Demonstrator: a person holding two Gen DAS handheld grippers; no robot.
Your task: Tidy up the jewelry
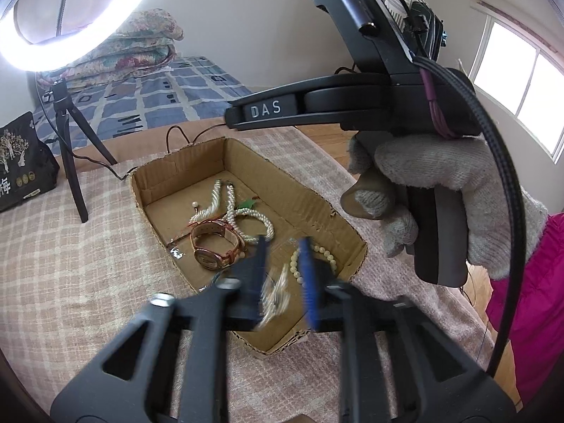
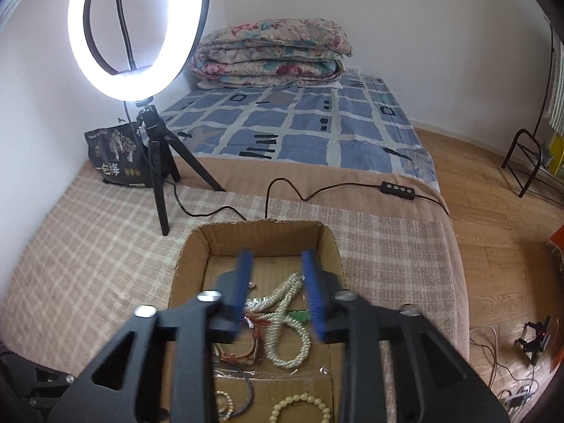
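Note:
An open cardboard box (image 1: 246, 162) lies on a plaid blanket and holds the jewelry. Inside are a rose-gold watch (image 1: 211, 250), a twisted pearl necklace (image 1: 239, 211) and a cream bead bracelet (image 1: 328, 253). My left gripper (image 1: 283, 268) hovers over the box's near end, jaws apart. A small silvery piece (image 1: 276, 290), blurred, sits loose between the fingers with neither pad pressing it. My right gripper (image 2: 276, 282) is open above the pearl necklace (image 2: 285, 317) and a green pendant (image 2: 299, 315). A gloved hand (image 1: 440, 190) holds the right gripper's handle.
A lit ring light (image 2: 137, 35) on a black tripod stands left of the box, with a black bag (image 2: 116, 155) behind it. Its cable and remote (image 2: 398, 188) run past the box's far wall. A folded quilt (image 2: 271, 49) lies on the bed beyond.

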